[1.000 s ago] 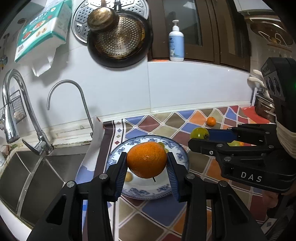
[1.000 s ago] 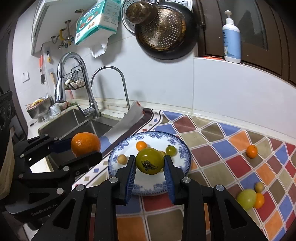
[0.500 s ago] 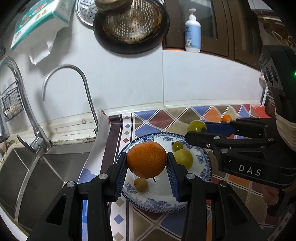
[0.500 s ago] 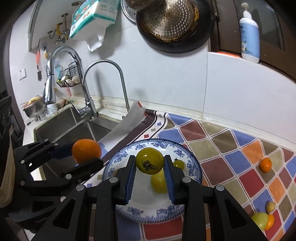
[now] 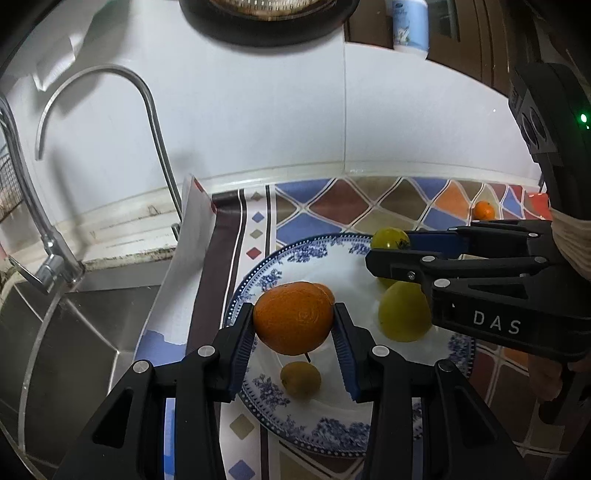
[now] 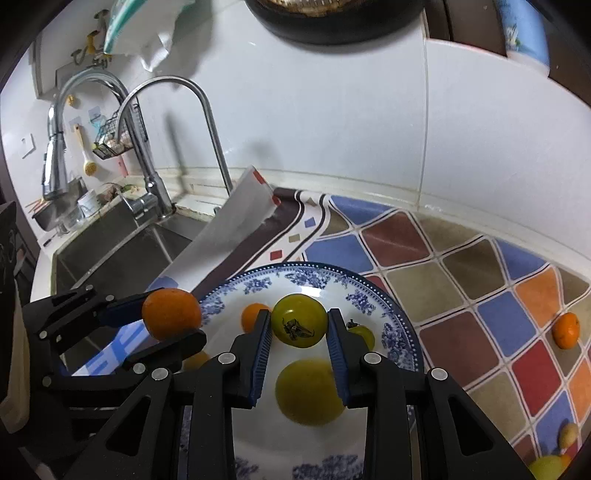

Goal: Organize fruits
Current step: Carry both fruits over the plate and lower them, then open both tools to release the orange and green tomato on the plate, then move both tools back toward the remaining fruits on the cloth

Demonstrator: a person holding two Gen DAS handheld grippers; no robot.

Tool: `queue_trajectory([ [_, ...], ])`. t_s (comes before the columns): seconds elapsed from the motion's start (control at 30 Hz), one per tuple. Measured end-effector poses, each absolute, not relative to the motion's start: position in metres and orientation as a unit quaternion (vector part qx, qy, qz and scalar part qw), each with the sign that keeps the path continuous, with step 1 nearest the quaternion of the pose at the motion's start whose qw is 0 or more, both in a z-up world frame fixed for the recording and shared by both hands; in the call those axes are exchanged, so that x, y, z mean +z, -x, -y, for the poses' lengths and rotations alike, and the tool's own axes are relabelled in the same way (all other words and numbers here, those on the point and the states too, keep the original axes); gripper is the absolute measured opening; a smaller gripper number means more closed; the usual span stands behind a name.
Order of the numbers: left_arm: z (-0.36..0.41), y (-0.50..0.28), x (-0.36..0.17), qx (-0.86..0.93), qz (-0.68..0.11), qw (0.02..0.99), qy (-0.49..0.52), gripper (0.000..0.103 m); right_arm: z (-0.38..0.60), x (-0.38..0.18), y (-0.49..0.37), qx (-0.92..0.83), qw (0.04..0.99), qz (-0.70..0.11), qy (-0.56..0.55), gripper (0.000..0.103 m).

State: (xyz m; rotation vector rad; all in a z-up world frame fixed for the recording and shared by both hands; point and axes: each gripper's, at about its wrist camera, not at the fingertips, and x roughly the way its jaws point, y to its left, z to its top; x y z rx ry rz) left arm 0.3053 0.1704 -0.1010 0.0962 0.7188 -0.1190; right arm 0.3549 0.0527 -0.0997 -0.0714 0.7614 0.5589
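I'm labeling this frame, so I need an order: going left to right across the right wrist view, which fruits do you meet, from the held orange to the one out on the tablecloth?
Large orange in the left gripper → small orange fruit on the plate → green tomato in the right gripper → small orange on the tablecloth.

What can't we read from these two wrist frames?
- Left wrist view: small orange mostly hidden behind the held orange.
- Left wrist view: bottle top cut off by the edge.
- Right wrist view: fruit at the bottom right cut off by the rim.
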Motion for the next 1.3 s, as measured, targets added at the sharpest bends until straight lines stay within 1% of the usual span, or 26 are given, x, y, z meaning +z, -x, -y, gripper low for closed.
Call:
queue_trajectory([
  [0.2,-0.173,-0.318,-0.113,-0.06,-0.37,0.926,-0.038,0.041,-0.055,-0.113,-0.369,0.266,0.886,-0.378,0.024,0.031],
  [0.27,-0.175,-0.321,-0.115,-0.061,-0.374,0.925,-0.031,0.043,-0.055,-0.116,-0.372,0.265,0.884,-0.385,0.019,0.032],
  [0.3,-0.175,-0.321,-0.115,-0.06,-0.372,0.926,-0.031,0.047,-0.054,-0.117,-0.374,0.264,0.883,-0.387,0.017,0.035],
  [0.33,-0.174,-0.32,-0.114,-0.058,-0.368,0.927,-0.032,0.053,-0.053,-0.118,-0.374,0.262,0.884,-0.388,0.013,0.041],
  [0.37,-0.174,-0.319,-0.112,-0.054,-0.366,0.929,-0.034,0.055,-0.051,-0.117,-0.374,0.258,0.885,-0.387,0.01,0.043],
  [0.43,-0.174,-0.317,-0.109,-0.053,-0.362,0.93,-0.033,0.056,-0.049,-0.115,-0.372,0.253,0.889,-0.383,0.011,0.044],
  [0.7,-0.17,-0.295,-0.089,-0.045,-0.341,0.938,-0.033,0.06,-0.036,-0.093,-0.352,0.237,0.904,-0.355,0.017,0.044],
  [0.8,-0.169,-0.284,-0.078,-0.04,-0.329,0.943,-0.032,0.063,-0.031,-0.083,-0.341,0.228,0.91,-0.345,0.019,0.051],
  [0.97,-0.166,-0.264,-0.061,-0.03,-0.31,0.95,-0.028,0.069,-0.02,-0.067,-0.318,0.212,0.921,-0.325,0.018,0.052],
  [1.03,-0.163,-0.256,-0.055,-0.028,-0.304,0.952,-0.028,0.074,-0.016,-0.062,-0.31,0.208,0.925,-0.319,0.019,0.059],
  [1.13,-0.158,-0.244,-0.047,-0.027,-0.296,0.954,-0.03,0.078,-0.01,-0.052,-0.295,0.198,0.932,-0.303,0.023,0.06],
  [1.2,-0.153,-0.235,-0.042,-0.029,-0.291,0.956,-0.032,0.079,-0.006,-0.046,-0.285,0.192,0.936,-0.296,0.025,0.063],
  [1.3,-0.146,-0.225,-0.037,-0.034,-0.283,0.958,-0.035,0.081,0.003,-0.037,-0.269,0.183,0.941,-0.282,0.026,0.063],
])
